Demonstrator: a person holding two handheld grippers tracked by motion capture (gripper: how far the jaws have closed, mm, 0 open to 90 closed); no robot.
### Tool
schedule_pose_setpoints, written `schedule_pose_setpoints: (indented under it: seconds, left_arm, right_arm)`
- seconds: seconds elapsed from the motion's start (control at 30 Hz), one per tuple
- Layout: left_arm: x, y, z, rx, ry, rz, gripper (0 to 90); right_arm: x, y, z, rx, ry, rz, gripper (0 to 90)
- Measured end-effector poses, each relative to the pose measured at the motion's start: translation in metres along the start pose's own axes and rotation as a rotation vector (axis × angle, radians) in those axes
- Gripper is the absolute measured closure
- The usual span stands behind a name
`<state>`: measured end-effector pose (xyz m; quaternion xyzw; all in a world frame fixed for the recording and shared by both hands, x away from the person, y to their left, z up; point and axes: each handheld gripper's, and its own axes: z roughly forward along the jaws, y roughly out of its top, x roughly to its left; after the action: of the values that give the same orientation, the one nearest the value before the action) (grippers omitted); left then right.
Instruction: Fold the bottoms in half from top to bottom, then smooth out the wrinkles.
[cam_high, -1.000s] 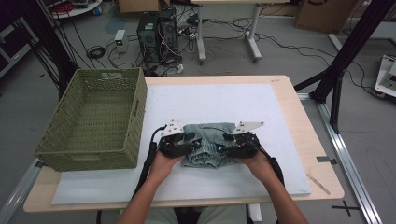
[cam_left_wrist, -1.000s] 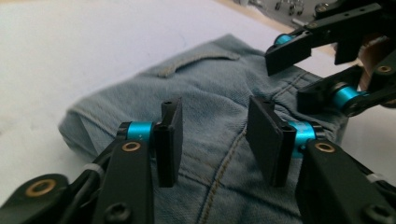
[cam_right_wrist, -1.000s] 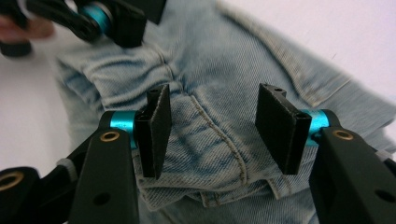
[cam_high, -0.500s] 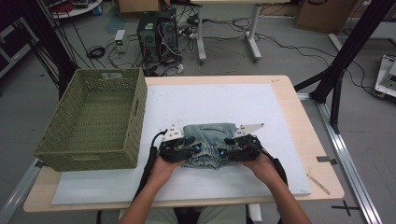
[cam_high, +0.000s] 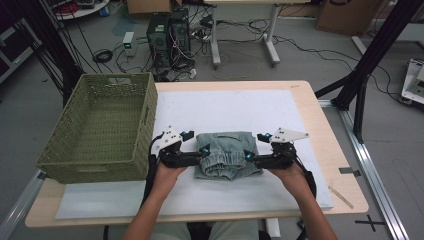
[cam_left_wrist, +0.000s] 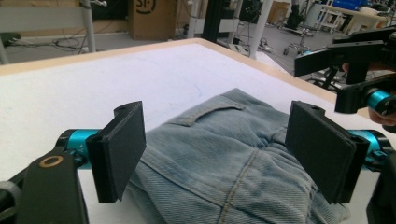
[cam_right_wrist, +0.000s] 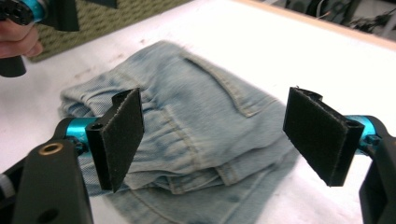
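Folded light-blue jeans (cam_high: 227, 154) lie on the white mat (cam_high: 240, 110) in front of the person. My left gripper (cam_high: 202, 154) is at the jeans' left edge and my right gripper (cam_high: 248, 159) at their right edge, pointing toward each other. The left gripper (cam_left_wrist: 223, 140) has just been opening; its pads (cam_left_wrist: 123, 144) stand wide with the denim (cam_left_wrist: 224, 168) lying loose between them. The right gripper (cam_right_wrist: 223, 133) has just been opening too. Its pads (cam_right_wrist: 322, 133) are clear of the jeans (cam_right_wrist: 196, 107), which rest on the mat below.
A green woven basket (cam_high: 147, 117) stands at the table's left, close to my left hand. The table's wooden edge (cam_high: 332, 150) runs along the right. Computers and cables lie on the floor beyond the table's far side.
Both grippers have opened and let go of the jeans, drawing slightly outward to the left and right. The jeans now lie flat on the mat.
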<state>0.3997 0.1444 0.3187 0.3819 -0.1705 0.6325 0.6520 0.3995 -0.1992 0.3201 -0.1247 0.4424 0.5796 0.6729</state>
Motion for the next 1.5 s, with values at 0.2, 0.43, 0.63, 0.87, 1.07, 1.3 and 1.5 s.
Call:
schedule_pose_setpoints:
  seconds: [0.2,0.43,0.63,0.87,1.07,1.3,1.5]
  left_arm:
    - [-0.001,0.001,-0.009,-0.006,0.013,0.02,20.3]
    - [0.001,0.002,-0.012,-0.011,0.02,0.023,20.3]
    - [0.005,-0.001,-0.011,0.0,0.02,0.019,20.3]
    - [0.003,-0.001,-0.01,-0.008,0.016,0.014,20.3]
    - [0.005,-0.002,-0.011,0.001,0.021,0.007,20.3]
    - [0.006,-0.004,-0.014,0.003,0.014,-0.003,25.9]
    - [0.008,-0.01,-0.015,0.039,-0.007,-0.032,39.0]
  right_arm:
    - [-0.007,-0.002,-0.011,0.005,-0.033,0.009,21.2]
    - [-0.01,-0.011,-0.014,0.049,-0.039,0.004,42.1]
    - [-0.006,-0.026,-0.006,0.111,-0.009,0.015,55.6]
    - [0.002,-0.033,0.0,0.154,0.011,-0.024,62.4]
    - [0.001,-0.046,0.012,0.296,0.015,-0.048,74.7]
    - [-0.003,-0.048,0.008,0.304,0.046,-0.033,76.9]
    - [-0.009,-0.035,-0.01,0.173,0.053,0.028,59.6]
